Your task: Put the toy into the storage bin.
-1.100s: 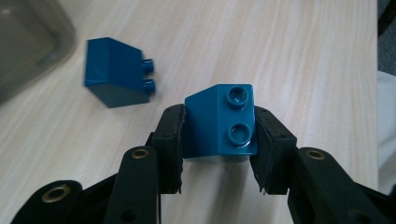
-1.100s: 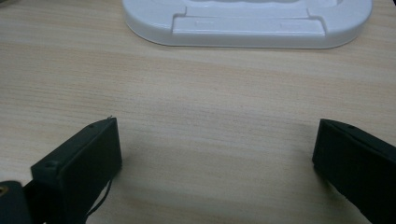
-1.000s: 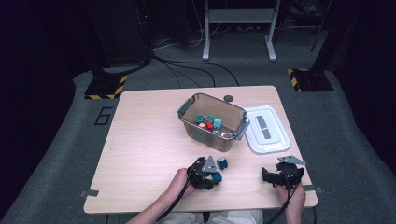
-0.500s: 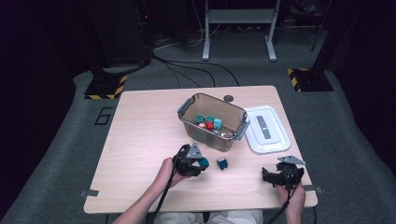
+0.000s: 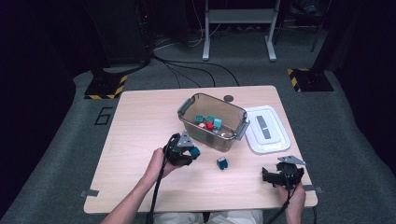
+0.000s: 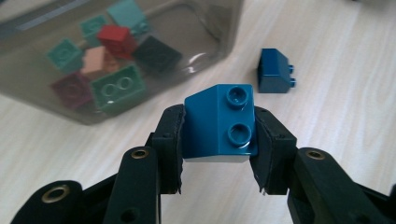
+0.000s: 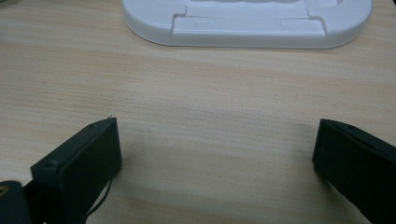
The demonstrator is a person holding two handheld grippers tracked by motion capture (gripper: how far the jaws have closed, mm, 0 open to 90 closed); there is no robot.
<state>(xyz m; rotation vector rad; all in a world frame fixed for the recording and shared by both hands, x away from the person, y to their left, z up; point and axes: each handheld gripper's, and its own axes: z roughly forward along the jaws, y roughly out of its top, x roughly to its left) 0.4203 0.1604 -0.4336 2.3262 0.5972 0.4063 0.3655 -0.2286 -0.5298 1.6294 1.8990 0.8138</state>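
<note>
Blue brick (image 6: 218,122) sits clamped between the two black jaws of the left gripper (image 5: 183,150), its two studs facing the camera in the left gripper view, held above the wooden table (image 5: 140,121) near the person's side. At the front right edge the right gripper (image 5: 282,175) rests low over the table with its jaws spread wide and nothing between them. A second blue brick (image 5: 222,163) lies alone on the wood between the two grippers. Just beyond stands a clear bin (image 5: 233,119) with teal, red and dark bricks inside. Its white lid (image 5: 267,128) lies flat beside it, to the right.
</note>
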